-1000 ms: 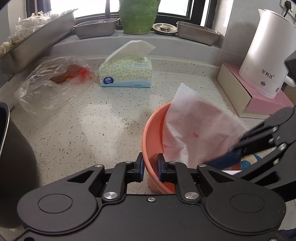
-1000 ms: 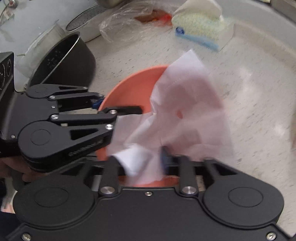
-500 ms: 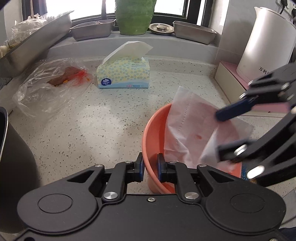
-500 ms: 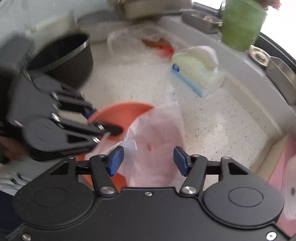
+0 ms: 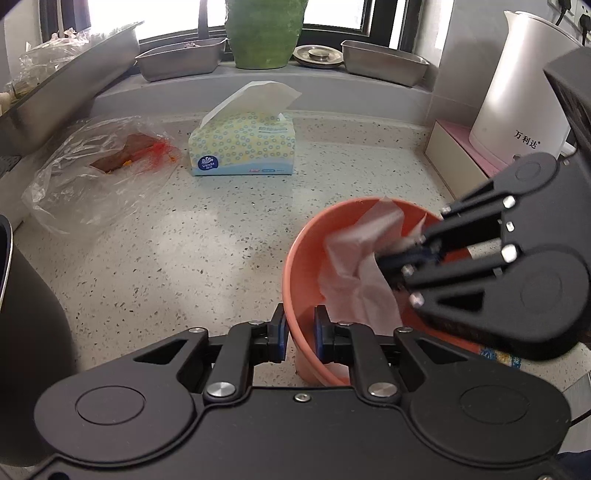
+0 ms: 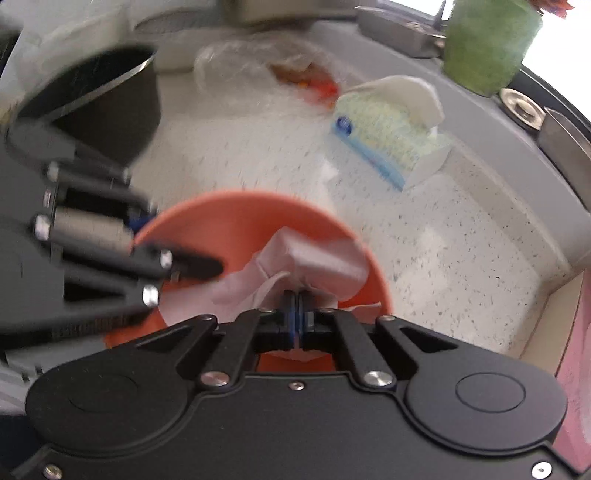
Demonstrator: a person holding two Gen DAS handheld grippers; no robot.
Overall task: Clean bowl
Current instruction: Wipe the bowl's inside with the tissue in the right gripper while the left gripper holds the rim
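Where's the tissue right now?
In both wrist views the tissue sits bunched inside the orange bowl, pinched in the right claw.

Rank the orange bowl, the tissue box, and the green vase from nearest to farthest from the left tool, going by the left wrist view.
1. Orange bowl: its rim sits clamped in the left tool.
2. Tissue box: mid-counter, slightly left.
3. Green vase: on the windowsill behind.

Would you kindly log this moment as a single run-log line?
left gripper: shut on bowl rim | right gripper: just closed on tissue inside bowl | stage: wiping
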